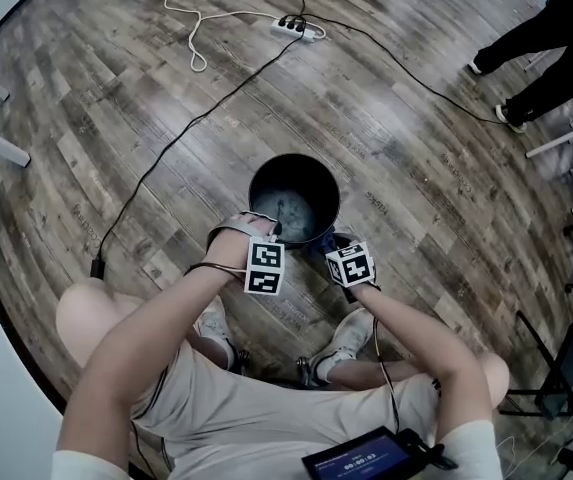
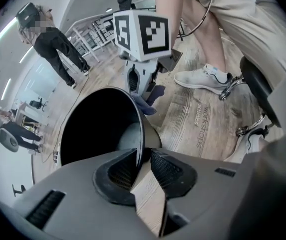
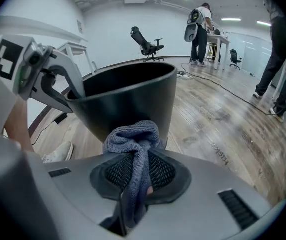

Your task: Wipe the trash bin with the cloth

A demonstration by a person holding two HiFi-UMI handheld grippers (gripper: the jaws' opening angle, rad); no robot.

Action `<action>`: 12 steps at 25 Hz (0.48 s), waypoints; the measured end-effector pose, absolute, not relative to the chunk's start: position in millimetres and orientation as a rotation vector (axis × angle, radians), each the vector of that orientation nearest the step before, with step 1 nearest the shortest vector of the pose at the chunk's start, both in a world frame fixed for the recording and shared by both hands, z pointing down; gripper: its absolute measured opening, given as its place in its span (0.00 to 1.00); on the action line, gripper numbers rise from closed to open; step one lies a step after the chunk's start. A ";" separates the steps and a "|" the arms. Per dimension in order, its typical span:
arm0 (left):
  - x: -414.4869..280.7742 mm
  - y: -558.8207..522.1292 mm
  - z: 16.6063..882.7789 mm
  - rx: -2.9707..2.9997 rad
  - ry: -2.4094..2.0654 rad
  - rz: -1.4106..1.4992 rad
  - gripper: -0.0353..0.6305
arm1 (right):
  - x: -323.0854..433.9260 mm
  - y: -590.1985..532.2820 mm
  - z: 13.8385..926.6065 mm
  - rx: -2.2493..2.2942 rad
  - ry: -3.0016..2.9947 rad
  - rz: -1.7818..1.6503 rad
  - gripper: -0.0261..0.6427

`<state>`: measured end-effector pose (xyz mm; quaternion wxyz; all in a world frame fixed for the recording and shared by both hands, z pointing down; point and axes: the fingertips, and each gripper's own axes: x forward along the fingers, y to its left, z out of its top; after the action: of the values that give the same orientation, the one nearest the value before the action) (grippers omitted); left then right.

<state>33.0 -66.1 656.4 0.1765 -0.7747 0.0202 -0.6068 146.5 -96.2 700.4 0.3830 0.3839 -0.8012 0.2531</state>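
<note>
A black trash bin stood open-topped on the wooden plank floor, just in front of the seated person's shoes. The left gripper was closed to a narrow gap on the near-left part of the bin's rim, with the thin wall caught between its pads. The right gripper was held low beside the outside of the bin's near wall, its jaws clamped on a bunched blue-grey cloth whose folded top rose above the pads, right up against that dark outer wall.
</note>
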 end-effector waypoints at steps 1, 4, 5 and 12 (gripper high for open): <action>33.4 -66.4 656.4 -2.193 0.053 -1.717 0.20 | 147.8 -97.5 710.7 0.989 -2.031 0.666 0.14; 35.2 -67.6 656.2 -2.190 0.053 -1.713 0.20 | 151.9 -101.1 744.6 1.043 -1.983 0.775 0.14; 35.6 -67.6 656.1 -2.190 0.056 -1.711 0.20 | 152.6 -101.9 755.3 1.065 -1.968 0.813 0.14; 37.9 -66.4 655.8 -2.205 0.073 -1.696 0.20 | 154.5 -103.0 825.0 1.172 -1.891 0.966 0.14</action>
<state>37.9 -66.4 655.8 0.1783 -0.7797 0.0259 -0.5996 154.5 -103.0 825.0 0.3507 0.4524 -0.7302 0.3729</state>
